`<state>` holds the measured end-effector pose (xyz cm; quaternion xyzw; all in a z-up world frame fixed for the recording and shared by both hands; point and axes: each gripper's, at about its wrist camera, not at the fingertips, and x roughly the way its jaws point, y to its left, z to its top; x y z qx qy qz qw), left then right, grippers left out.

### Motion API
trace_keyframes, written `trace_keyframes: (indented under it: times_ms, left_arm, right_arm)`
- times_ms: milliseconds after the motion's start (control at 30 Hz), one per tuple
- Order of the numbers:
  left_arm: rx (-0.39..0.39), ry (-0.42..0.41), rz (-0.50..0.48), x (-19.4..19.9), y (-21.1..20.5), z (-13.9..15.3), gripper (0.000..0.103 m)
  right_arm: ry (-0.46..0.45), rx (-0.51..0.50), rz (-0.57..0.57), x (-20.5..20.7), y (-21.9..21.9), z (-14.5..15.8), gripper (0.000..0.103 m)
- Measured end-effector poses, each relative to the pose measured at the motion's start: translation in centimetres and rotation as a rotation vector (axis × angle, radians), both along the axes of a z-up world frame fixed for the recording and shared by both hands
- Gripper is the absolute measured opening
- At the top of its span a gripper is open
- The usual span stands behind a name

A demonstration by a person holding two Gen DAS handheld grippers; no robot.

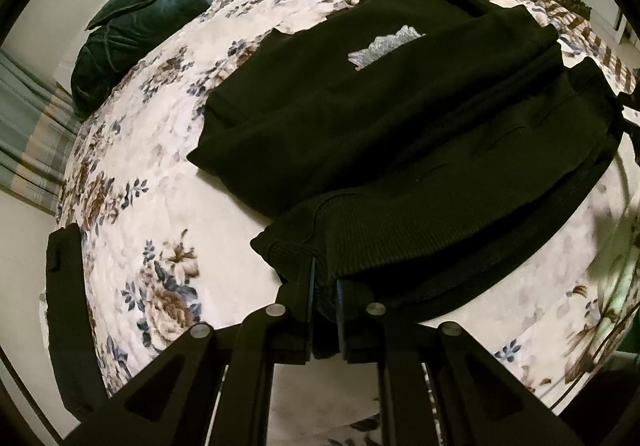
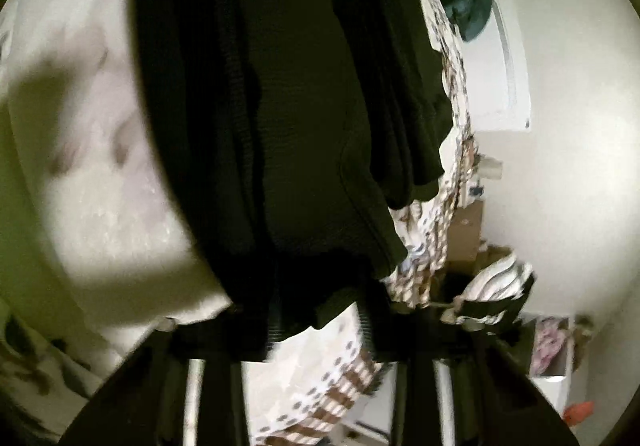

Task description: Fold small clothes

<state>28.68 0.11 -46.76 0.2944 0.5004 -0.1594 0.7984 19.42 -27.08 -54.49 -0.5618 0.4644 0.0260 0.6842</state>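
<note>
My left gripper [image 1: 323, 286] fingers pinch the black sweater's [image 1: 400, 117] ribbed hem over the floral bed [image 1: 132, 213]. Right gripper [image 2: 320, 326]: blurred, fingers' state unclear, sweater against them.

One black sweater [image 1: 400, 117], knit, with a pale grey print [image 1: 384, 45] on its chest. It lies spread on a floral bedspread [image 1: 132, 213], one side folded over the body. The ribbed hem [image 1: 400, 242] is lifted off the bed at the near edge. In the right wrist view the same dark cloth [image 2: 288, 105] hangs in loose vertical folds, blurred.
</note>
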Motion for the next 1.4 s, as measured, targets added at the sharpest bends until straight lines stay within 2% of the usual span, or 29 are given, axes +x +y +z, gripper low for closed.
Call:
trace_keyframes:
  times_ms: [67, 200, 367, 567, 633, 767, 833, 900, 933, 967, 1000, 1033, 1067, 1100, 1167, 1267, 1400]
  left_arm:
    - [-0.008, -0.014, 0.002, -0.1, 0.2, 0.5, 0.007]
    - [-0.031, -0.043, 0.02, -0.4, 0.7, 2.8, 0.007]
    - [-0.066, -0.057, 0.072, 0.2, 1.9, 5.6, 0.007]
    - [-0.13, -0.082, 0.143, 4.4, 2.1, 6.6, 0.007]
    - [-0.154, -0.086, 0.161, 6.9, 1.6, 6.2, 0.007]
    - [-0.173, -0.069, 0.199, 12.5, 0.7, 4.3, 0.007]
    - [-0.171, -0.014, 0.228, 15.7, 0.6, 2.2, 0.008]
    - [-0.192, 0.026, 0.256, 17.6, 0.8, 0.8, 0.012]
    - [-0.215, 0.075, 0.282, 18.7, 1.1, -0.2, 0.013]
    - [-0.236, 0.104, 0.304, 19.3, 1.4, -0.7, 0.023]
    - [-0.275, 0.129, 0.336, 19.8, 2.0, -0.8, 0.03]
    - [-0.311, 0.143, 0.358, 20.0, 2.4, -0.7, 0.044]
    - [-0.37, 0.161, 0.387, 20.0, 3.3, -0.3, 0.055]
    - [-0.411, 0.172, 0.42, 19.9, 4.1, 0.1, 0.059]
    - [-0.485, 0.189, 0.473, 19.4, 5.6, 1.0, 0.062]
    - [-0.585, 0.196, 0.539, 18.0, 8.1, 2.4, 0.062]
    - [-0.636, 0.227, 0.569, 17.4, 9.1, 2.3, 0.062]
  right_arm:
    - [-0.011, 0.089, -0.052, 0.6, -0.5, 1.9, 0.011]
    - [-0.06, 0.196, -0.103, 1.0, -1.1, 6.3, 0.01]
    - [-0.074, 0.309, -0.15, 2.3, -1.3, 11.4, 0.009]
    - [-0.101, 0.422, -0.2, 5.8, -1.4, 15.8, 0.009]
    - [-0.107, 0.434, -0.201, 7.6, -1.3, 16.1, 0.009]
    - [-0.068, 0.486, -0.259, 14.4, -2.1, 14.9, 0.009]
    - [-0.049, 0.524, -0.32, 17.4, -2.8, 13.8, 0.009]
    - [0.022, 0.582, -0.431, 21.1, -4.1, 11.7, 0.009]
    - [0.04, 0.61, -0.479, 22.2, -4.5, 10.9, 0.009]
    - [0.069, 0.679, -0.556, 23.7, -5.5, 10.1, 0.01]
    - [0.079, 0.72, -0.593, 24.4, -6.0, 9.7, 0.015]
    - [0.084, 0.787, -0.655, 25.2, -6.9, 9.5, 0.021]
    - [0.08, 0.862, -0.702, 25.5, -7.7, 9.5, 0.035]
    - [0.072, 0.92, -0.733, 25.5, -8.3, 9.5, 0.047]
    - [0.041, 1.04, -0.833, 25.4, -10.3, 10.0, 0.06]
    - [0.008, 1.231, -0.957, 23.8, -13.4, 10.4, 0.061]
    - [0.001, 1.346, -1.069, 21.6, -16.2, 9.5, 0.061]
